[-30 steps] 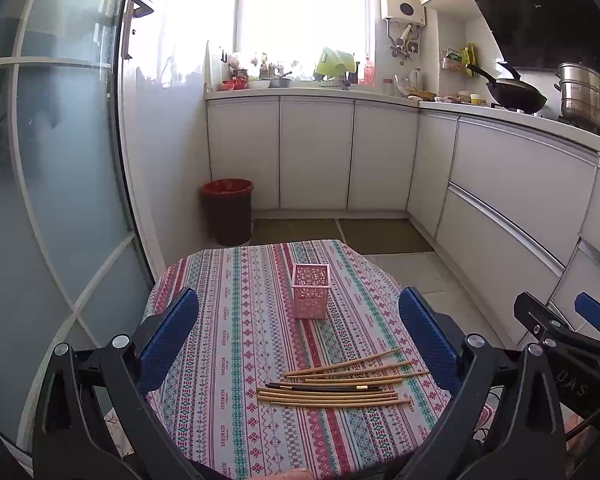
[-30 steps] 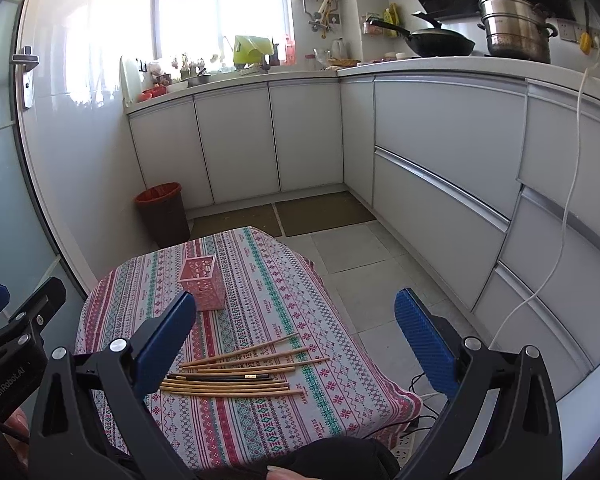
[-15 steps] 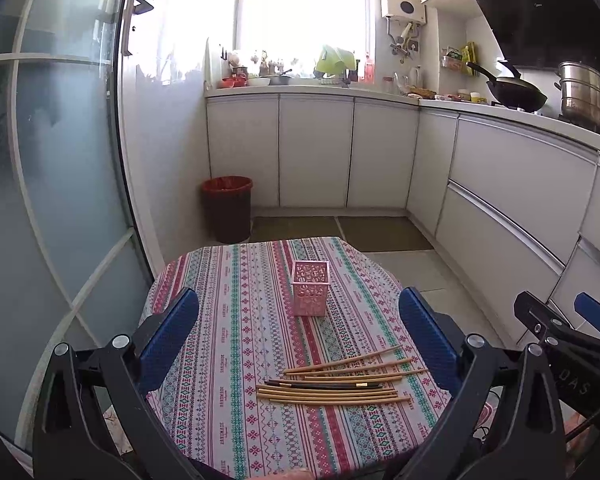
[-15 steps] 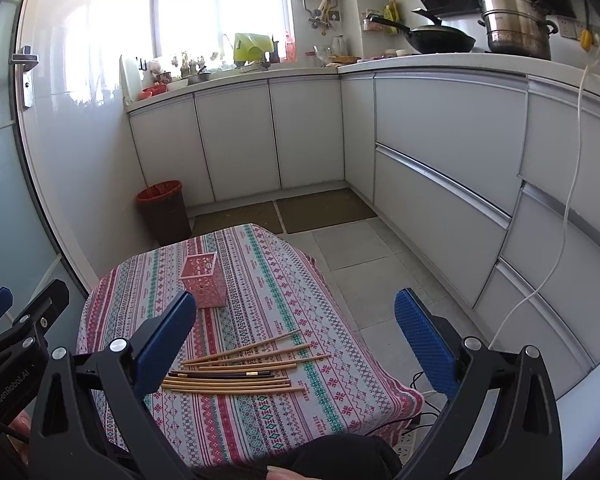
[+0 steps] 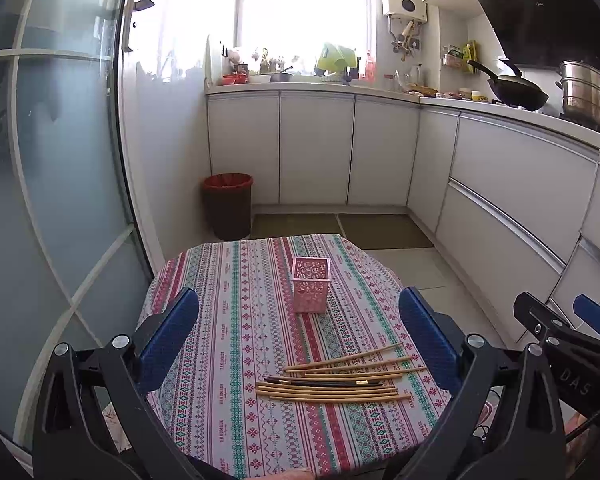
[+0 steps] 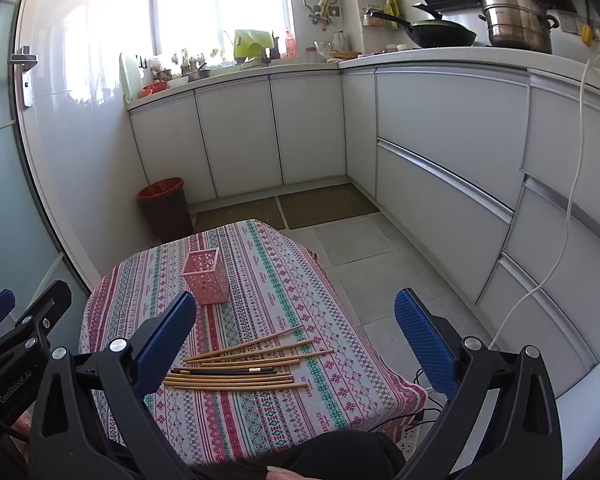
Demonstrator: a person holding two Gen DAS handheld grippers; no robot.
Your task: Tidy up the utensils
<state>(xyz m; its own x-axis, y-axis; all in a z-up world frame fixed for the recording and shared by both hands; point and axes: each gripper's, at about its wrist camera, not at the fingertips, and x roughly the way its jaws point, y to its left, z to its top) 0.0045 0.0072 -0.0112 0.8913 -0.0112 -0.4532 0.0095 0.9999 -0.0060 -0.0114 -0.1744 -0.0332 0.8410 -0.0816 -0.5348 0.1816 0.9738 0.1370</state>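
Observation:
Several wooden chopsticks (image 5: 342,378) (image 6: 244,366) and one black one (image 5: 324,381) lie side by side near the front of a small table with a striped patterned cloth (image 5: 236,344) (image 6: 284,280). An upright pink perforated holder (image 5: 311,285) (image 6: 206,278) stands farther back, apart from them. My left gripper (image 5: 298,338) is open above the table's near part, with nothing between its blue pads. My right gripper (image 6: 296,340) is open too, held above the chopsticks and empty.
A red bin (image 5: 228,205) stands on the floor behind the table. White cabinets (image 5: 316,148) run along the back and right walls. A glass door (image 5: 52,184) is close on the left. A white cable (image 6: 556,248) hangs at the right. Bare floor tiles (image 6: 364,264) lie right of the table.
Both views have shifted only slightly; the table and holder sit a little lower in the left view. The chopsticks and holder have not moved, and both grippers stay open.

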